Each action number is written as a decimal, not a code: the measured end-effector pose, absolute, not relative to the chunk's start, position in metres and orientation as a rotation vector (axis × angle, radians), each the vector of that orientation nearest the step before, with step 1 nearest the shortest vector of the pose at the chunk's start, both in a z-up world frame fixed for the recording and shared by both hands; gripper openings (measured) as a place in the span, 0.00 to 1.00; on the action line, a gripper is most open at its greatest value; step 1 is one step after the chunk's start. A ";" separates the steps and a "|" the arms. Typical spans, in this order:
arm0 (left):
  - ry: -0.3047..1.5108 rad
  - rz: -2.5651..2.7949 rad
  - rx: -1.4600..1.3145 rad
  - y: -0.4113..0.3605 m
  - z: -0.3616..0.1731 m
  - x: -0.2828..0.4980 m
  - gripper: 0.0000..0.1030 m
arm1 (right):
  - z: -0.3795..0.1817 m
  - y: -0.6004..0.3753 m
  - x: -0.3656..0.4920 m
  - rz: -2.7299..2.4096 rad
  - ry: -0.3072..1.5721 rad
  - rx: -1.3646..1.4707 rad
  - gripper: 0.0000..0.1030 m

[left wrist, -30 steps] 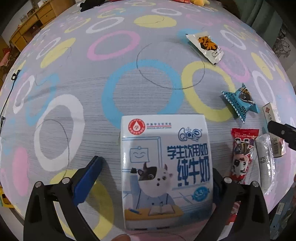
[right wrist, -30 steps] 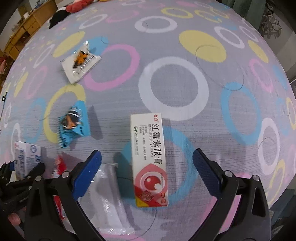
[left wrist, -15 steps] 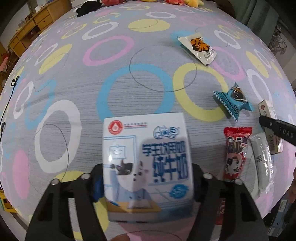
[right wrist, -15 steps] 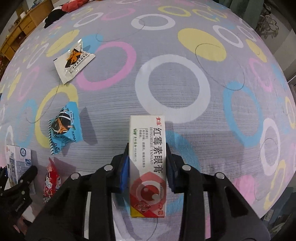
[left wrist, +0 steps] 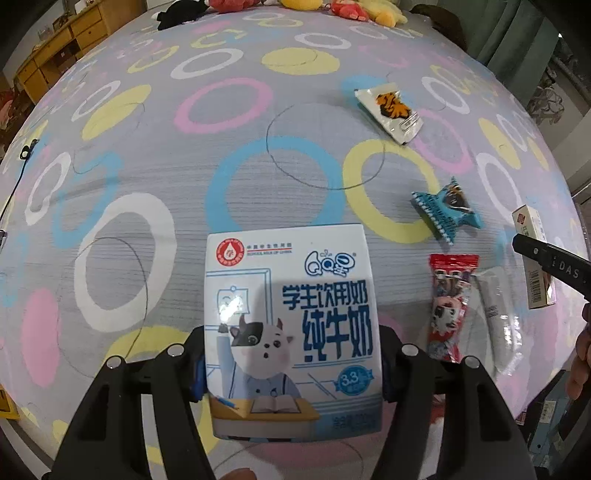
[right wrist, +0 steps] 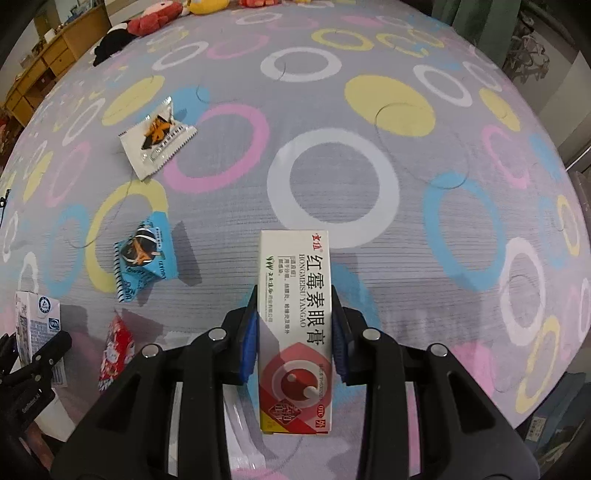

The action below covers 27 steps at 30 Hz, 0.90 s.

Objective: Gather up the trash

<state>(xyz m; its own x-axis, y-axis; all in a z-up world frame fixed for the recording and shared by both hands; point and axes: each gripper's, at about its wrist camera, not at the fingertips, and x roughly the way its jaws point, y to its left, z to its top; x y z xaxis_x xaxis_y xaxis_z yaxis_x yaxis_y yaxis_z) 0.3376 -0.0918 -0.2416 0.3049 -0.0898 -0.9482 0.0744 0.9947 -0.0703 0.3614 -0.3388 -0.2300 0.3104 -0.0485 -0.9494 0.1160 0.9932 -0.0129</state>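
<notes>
My left gripper [left wrist: 291, 363] is shut on a white and blue milk carton [left wrist: 290, 317] with a cartoon cow and holds it above the bed. My right gripper [right wrist: 295, 332] is shut on a white and red ointment box [right wrist: 295, 325]. On the ring-patterned bedspread [right wrist: 332, 184] lie a white snack wrapper with an orange print [right wrist: 157, 138], a blue wrapper [right wrist: 146, 258], a red candy packet [left wrist: 448, 306] and a clear plastic wrapper [left wrist: 496, 314]. The milk carton also shows at the left of the right wrist view [right wrist: 35, 321].
Plush toys [right wrist: 147, 22] lie at the far edge of the bed. A wooden drawer unit [left wrist: 62, 44] stands at the far left. Green curtains [left wrist: 517, 33] hang at the far right. The bed's near edge drops off just under both grippers.
Both grippers went from wide open to shut, the left on the milk carton and the right on the ointment box. Both items have risen off the bedspread a little.
</notes>
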 end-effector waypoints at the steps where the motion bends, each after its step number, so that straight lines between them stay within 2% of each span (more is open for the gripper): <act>1: 1.251 -0.112 -0.015 -0.090 -0.239 0.336 0.61 | -0.224 -0.339 0.358 -0.104 1.243 0.060 0.31; 14: 1.152 -0.127 0.028 -0.084 -0.175 0.296 0.61 | -0.145 -0.324 0.317 -0.042 1.116 0.063 0.31; 27: 1.032 -0.182 0.077 -0.065 -0.106 0.237 0.61 | -0.062 -0.303 0.239 0.054 0.977 0.026 0.31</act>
